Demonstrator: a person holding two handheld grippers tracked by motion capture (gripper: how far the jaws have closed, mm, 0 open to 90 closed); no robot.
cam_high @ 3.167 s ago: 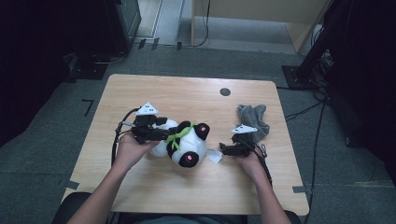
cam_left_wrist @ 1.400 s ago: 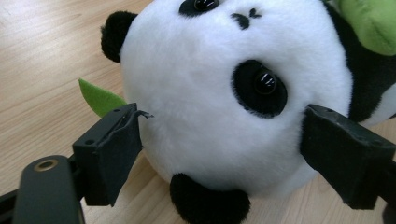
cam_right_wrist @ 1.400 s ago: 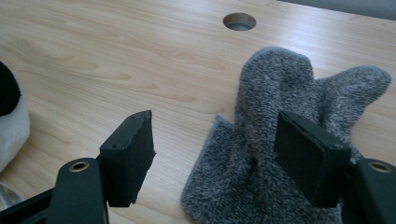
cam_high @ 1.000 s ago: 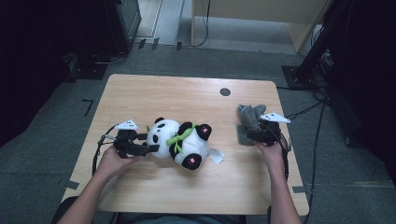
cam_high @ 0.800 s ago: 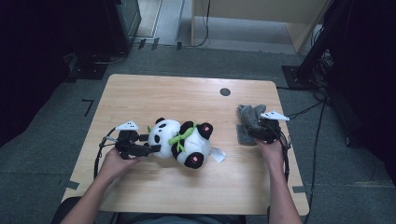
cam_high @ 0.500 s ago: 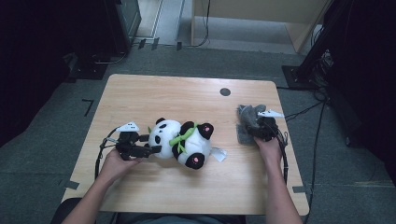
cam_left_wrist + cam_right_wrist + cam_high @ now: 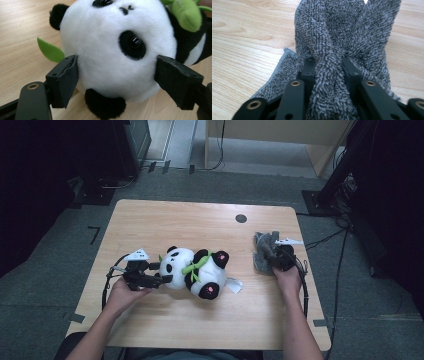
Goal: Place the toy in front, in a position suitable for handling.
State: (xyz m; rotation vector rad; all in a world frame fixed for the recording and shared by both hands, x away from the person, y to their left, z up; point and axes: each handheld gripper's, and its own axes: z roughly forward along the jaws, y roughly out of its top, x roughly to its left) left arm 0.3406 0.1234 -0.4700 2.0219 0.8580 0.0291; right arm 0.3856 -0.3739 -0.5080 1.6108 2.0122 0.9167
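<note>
The wooden table (image 7: 200, 225) carries a plush panda (image 7: 195, 272) near its middle, lying on its side. Right of the panda sits a grey towel (image 7: 264, 252) — the right gripper (image 7: 276, 258) has its jaws clamped on a fold. Left of the panda, the left gripper (image 7: 159, 274) — jaws apart, flanking the head.

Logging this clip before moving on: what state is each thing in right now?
Toy panda: lying on its side on the table, head between the fingers.
Grey cloth: bunched up, one fold pinched.
Left gripper: open around the panda's head.
Right gripper: shut on the cloth.
</note>
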